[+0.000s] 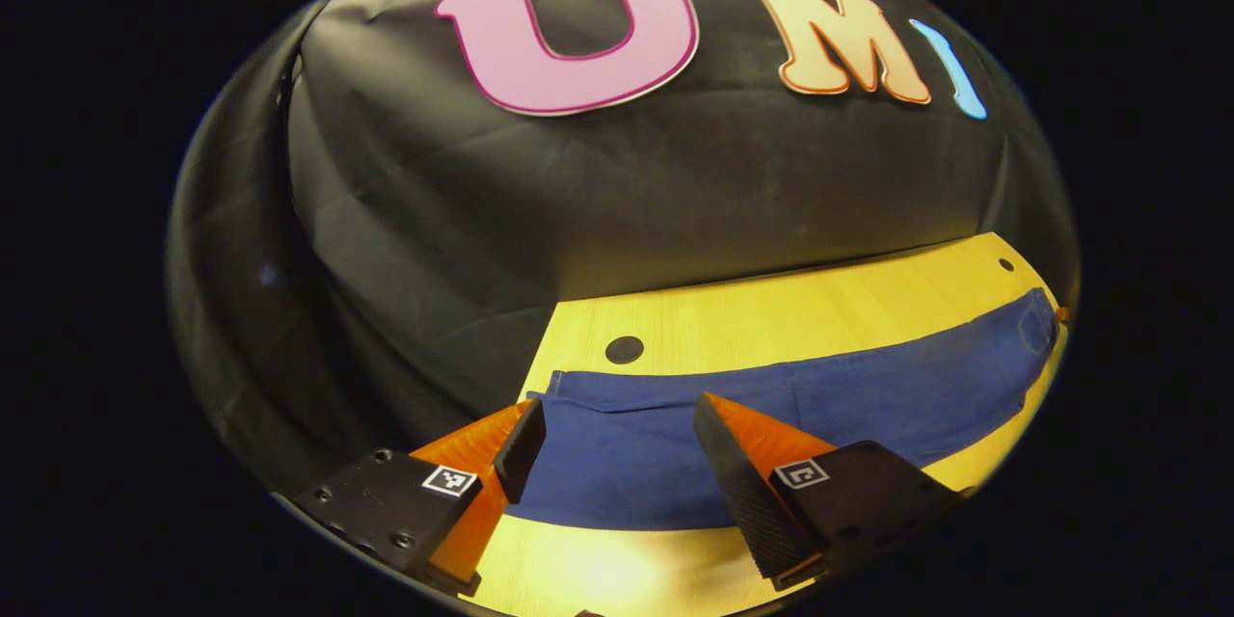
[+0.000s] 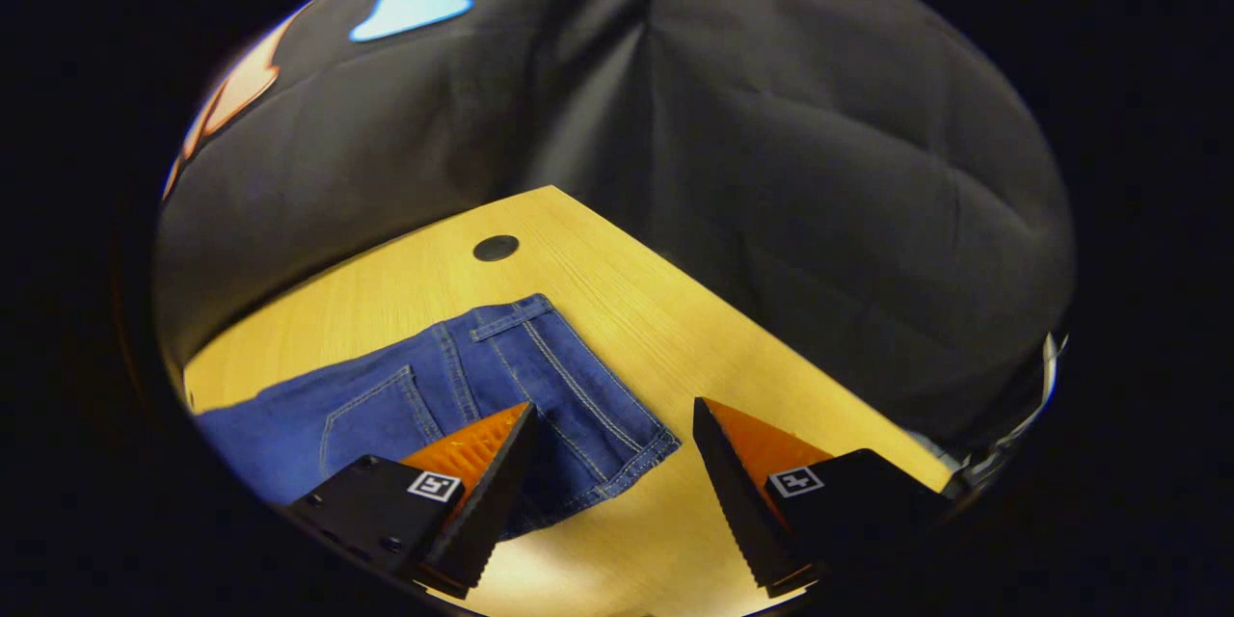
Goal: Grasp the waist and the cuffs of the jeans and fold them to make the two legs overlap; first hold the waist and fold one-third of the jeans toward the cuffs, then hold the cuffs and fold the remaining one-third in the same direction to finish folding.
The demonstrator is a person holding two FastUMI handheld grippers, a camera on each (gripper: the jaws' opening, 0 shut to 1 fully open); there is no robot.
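Jeans (image 1: 800, 405) are lying flat across the wooden table (image 1: 771, 308) in the left gripper view, stretching as a long blue band from the cuff end at the near left corner toward the far right, where a pocket seam is showing faintly. No brand tag or readable writing is showing on the denim here; the only markings are the small square black-and-white tags sitting on the two finger mounts, and they carry a pattern, not words. The left gripper (image 1: 617, 448) is hovering with its jaws spread wide over the cuff end, one finger sitting just past the left edge of the cloth and the other over the middle of the leg, and nothing is caught between them. A dark round hole (image 1: 624, 349) is showing in the tabletop just beyond the cuff. In the right gripper view, the jeans (image 2: 463, 386) are showing their waist end, with the waistband, a belt loop, pale stitching and a back pocket all visible, lying near the table (image 2: 617, 289) corner; no label can be read on them. The right gripper (image 2: 612, 463) is also standing wide open, its left finger over the waistband area and its right finger over bare wood beside the cloth, gripping nothing. Another round hole (image 2: 496, 248) is sitting in the table beyond the waist.
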